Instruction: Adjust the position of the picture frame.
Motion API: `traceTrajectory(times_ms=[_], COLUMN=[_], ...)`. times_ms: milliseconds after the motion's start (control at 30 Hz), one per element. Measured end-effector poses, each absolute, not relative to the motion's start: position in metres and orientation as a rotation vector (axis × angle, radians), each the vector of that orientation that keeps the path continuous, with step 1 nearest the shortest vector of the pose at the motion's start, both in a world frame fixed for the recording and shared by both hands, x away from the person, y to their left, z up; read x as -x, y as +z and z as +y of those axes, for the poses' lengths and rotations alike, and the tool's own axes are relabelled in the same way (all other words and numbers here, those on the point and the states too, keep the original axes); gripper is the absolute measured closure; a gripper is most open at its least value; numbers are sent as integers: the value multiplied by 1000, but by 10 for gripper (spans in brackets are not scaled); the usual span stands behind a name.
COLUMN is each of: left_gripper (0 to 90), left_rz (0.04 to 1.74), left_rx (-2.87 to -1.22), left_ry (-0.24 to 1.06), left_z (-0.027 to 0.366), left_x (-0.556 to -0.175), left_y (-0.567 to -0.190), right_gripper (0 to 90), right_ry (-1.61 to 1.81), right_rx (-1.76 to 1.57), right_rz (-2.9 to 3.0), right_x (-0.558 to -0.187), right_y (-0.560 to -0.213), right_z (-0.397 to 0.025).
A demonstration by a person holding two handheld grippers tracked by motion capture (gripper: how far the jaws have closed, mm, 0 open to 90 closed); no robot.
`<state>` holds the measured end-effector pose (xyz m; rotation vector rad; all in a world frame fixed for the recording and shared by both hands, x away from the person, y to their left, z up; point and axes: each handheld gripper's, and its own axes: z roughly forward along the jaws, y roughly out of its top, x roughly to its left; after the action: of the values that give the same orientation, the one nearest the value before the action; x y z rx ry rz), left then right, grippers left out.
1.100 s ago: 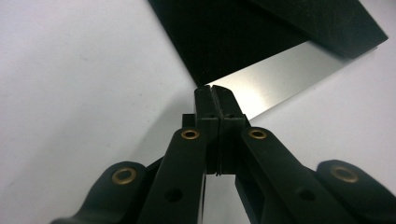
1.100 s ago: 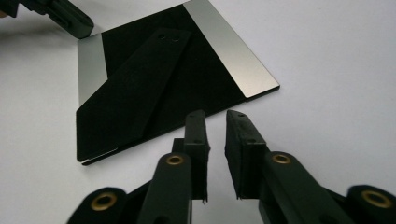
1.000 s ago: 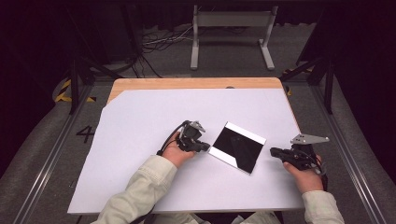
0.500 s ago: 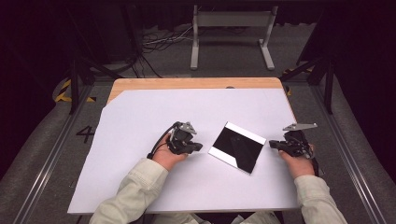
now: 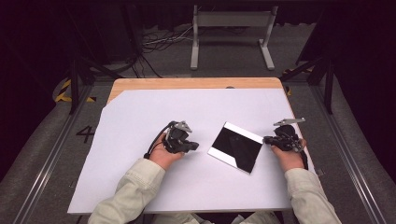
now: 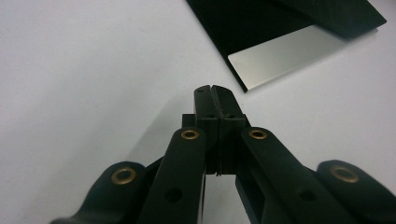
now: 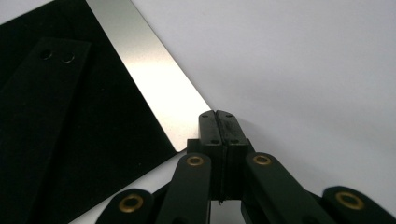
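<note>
Wooden table [image 5: 140, 84], white sheet [image 5: 140, 121] covering it; black square panel [image 5: 236, 147] flat on sheet.

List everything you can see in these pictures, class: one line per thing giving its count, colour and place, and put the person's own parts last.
Flat frame: one, black with silver edge strips, lying on the sheet between the two grippers.
Sheet: one, white, covering most of the table top.
Table: one, light wood, bare strip along the far edge.
Stand: one, grey metal, on the floor beyond the table.
Cables: several, pale and dark, on the floor left of the stand.
Left gripper: one, black, jaws together, left of the frame.
Right gripper: one, black, jaws together, at the frame's right corner.
Sleeves: two, pale beige, at the near edge.
</note>
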<state>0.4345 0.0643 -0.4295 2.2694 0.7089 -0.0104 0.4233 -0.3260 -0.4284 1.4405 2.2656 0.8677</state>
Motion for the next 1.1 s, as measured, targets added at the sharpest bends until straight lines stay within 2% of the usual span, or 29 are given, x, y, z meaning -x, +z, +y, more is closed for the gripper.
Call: traceTrajectory(times_ms=[333,633,1100], left_gripper=[900,900,900], left_rz=[742,784,808], left_rx=[-2260,-2242,-2238], left_ry=[-13,2,38], left_z=[74,84,87], left_x=[-439,-442,-446], left_y=[-434,-436,-438], right_gripper=[900,900,900], right_ry=[901,937,939], right_rx=[-1320,-1278,-1223], right_rz=[2384,2440,2391], right_x=[-447,-453,-442], right_y=[-429,-431,-421], right_z=[-293,-267,-271])
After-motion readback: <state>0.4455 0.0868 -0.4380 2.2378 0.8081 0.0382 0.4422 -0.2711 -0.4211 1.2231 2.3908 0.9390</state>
